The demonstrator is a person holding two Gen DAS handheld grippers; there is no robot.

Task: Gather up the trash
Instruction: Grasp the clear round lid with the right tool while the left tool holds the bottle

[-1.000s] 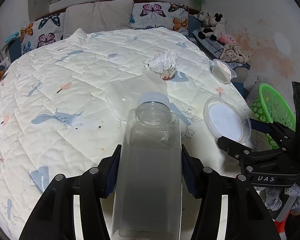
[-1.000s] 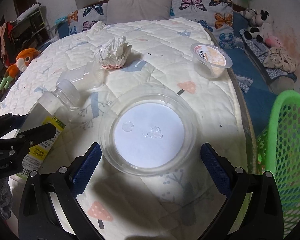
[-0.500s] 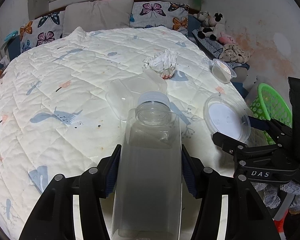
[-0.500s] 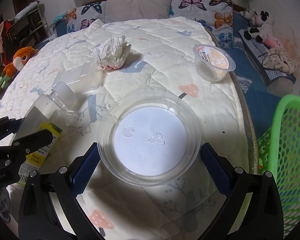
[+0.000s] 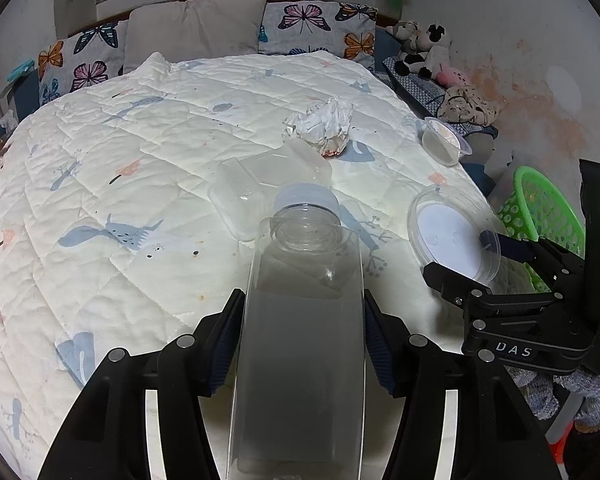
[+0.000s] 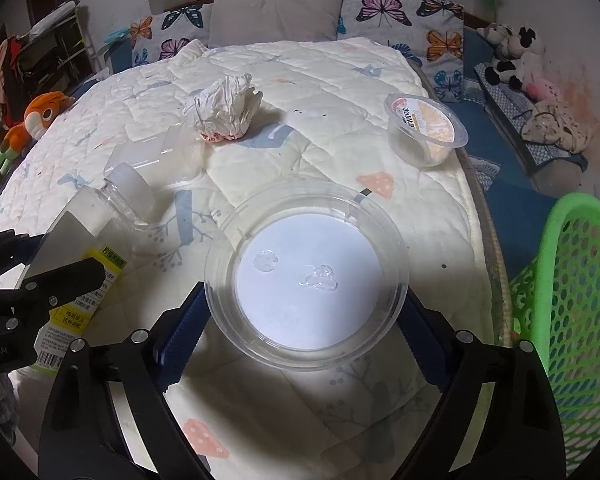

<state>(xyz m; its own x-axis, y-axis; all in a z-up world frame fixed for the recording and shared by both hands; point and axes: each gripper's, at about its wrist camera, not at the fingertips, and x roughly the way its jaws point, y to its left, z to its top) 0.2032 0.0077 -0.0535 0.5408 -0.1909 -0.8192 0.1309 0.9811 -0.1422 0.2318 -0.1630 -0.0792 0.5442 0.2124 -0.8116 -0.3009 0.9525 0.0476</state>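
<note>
We see a bed covered by a white quilt (image 6: pixel 332 80) with small printed figures. The left gripper (image 5: pixel 302 336) is clamped on a clear plastic bottle (image 5: pixel 300 344); its blue pads (image 5: pixel 226 344) press on both flat sides of the bottle, and the bottle's white cap (image 5: pixel 306 196) points away from the camera, towards the middle of the bed. In the right wrist view the same bottle (image 6: pixel 88 216) shows a yellow and white label, and the left gripper (image 6: pixel 28 268) holds it at the left edge of the picture.

The right gripper (image 6: pixel 302 320) stands around a round clear plastic lid (image 6: pixel 306 276) that lies on the quilt near the right edge of the bed. Its jaws are closing at this moment; the left pad (image 6: pixel 184 328) is just beside the rim of the lid, the right pad (image 6: pixel 424 344) also is very near, and we cannot tell if they touch already.

Behind the bottle lies a clear rectangular container (image 5: pixel 268 188), and behind that a crumpled white paper (image 5: pixel 324 124) with a red spot at its lower side. A small plastic cup (image 6: pixel 426 130) with an orange printed film stands near the right edge of the bed. A green basket (image 6: pixel 572 312) with holes stands beside the bed at the right, near the lid. Butterfly pillows (image 6: pixel 404 12) and plush toys (image 6: pixel 516 56) are at the far side.
</note>
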